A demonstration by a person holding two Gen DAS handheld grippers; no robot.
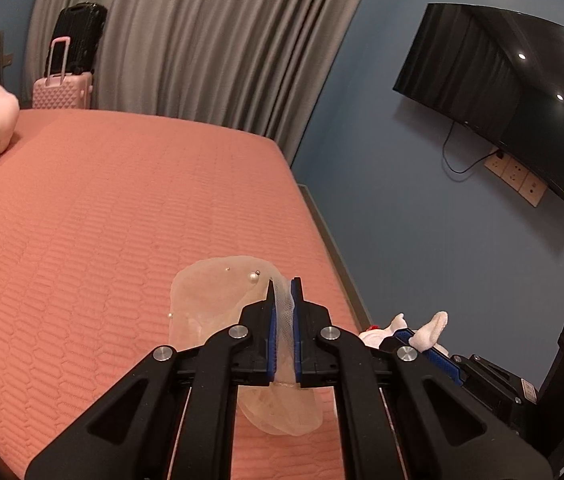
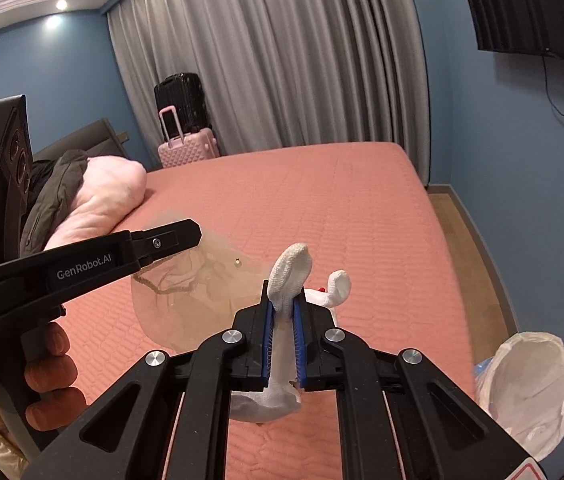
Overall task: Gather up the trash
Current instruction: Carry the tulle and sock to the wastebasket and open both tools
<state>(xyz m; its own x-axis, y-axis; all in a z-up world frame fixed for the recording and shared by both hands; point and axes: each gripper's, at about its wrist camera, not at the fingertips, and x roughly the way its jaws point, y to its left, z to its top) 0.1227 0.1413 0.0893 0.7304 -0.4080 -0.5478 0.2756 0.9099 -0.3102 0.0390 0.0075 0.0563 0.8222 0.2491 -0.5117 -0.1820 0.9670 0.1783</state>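
Note:
My left gripper (image 1: 284, 285) is shut on a sheer beige mesh piece with small pearls (image 1: 218, 292), held just above the salmon bed; it also shows in the right wrist view (image 2: 186, 300), hanging from the left gripper (image 2: 186, 236). My right gripper (image 2: 283, 286) is shut on a white sock-like cloth (image 2: 292, 266) with a small red spot, held above the bed's near part. In the left wrist view this white cloth (image 1: 432, 330) and the right gripper (image 1: 410, 338) show at the right. A bin lined with a white bag (image 2: 530, 384) stands on the floor at lower right.
The salmon quilted bed (image 1: 122, 208) fills the middle. A pink duvet (image 2: 110, 188) and a dark jacket (image 2: 54, 184) lie at its head. A pink suitcase (image 2: 188, 144) with a black one on top stands by grey curtains. A wall TV (image 1: 498, 96) hangs right.

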